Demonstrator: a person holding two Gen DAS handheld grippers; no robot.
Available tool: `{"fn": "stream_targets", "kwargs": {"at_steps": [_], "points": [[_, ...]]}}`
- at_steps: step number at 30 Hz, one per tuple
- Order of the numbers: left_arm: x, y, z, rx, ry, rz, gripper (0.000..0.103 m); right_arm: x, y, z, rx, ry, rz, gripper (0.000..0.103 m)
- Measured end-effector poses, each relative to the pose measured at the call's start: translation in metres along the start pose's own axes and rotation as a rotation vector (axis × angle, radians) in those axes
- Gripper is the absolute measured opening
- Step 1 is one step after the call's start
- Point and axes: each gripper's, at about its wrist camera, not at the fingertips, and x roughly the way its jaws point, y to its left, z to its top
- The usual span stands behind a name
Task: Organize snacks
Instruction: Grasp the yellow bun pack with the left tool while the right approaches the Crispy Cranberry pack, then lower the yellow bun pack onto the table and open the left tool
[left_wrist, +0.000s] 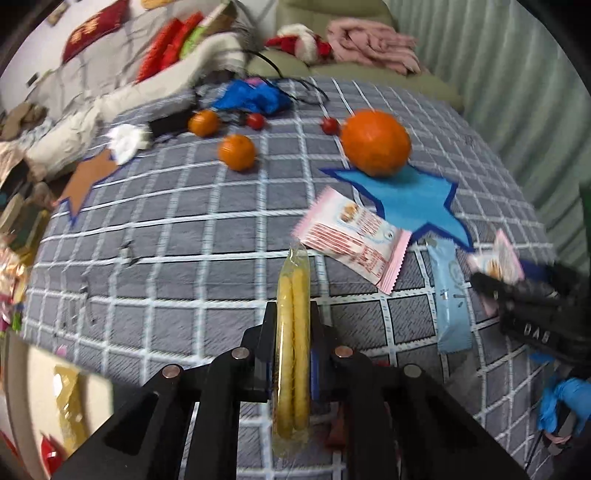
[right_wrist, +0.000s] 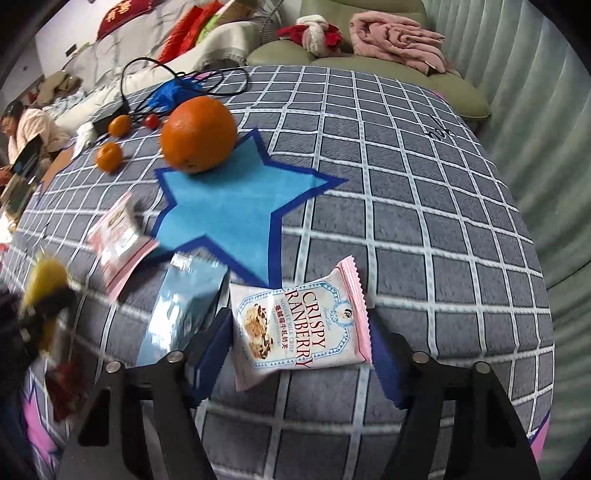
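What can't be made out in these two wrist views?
- Left wrist view: the yellow stick pack's lower end lies behind the left gripper.
- Left wrist view: the right gripper is motion-blurred; pad contact unreadable.
- Right wrist view: the pink packet is smeared, print illegible.
- Right wrist view: the blue packet's near end is covered by a finger.

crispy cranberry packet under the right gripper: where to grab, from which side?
Take the pink packet across its short width at mid-body, coming down from above. It lies flat on the checked cloth, label up, its long sides facing the two fingers of the right gripper, which already straddle it. Avoid the crimped ends: thin and likely to slip.
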Motion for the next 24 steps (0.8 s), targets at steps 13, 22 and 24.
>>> {"fn": "stream_targets", "kwargs": {"at_steps": [13, 22, 24], "points": [[-0.064, 0.002, -0.128, -0.101, 0.078, -0.154, 0.016, -0.058, 0.0, -0.114, -0.171, 0.072, 0.073, 0.088], [-0.083, 0.011, -0.156, -0.085, 0.03, -0.047, 0.08, -0.079, -0.038, -0.143, 0.141, 0.06, 0.105, 0.102], [-0.078, 0.013, -0.155, -0.091, 0.04, -0.024, 0.08, -0.078, -0.036, -0.143, 0.148, 0.074, 0.087, 0.102]]}}
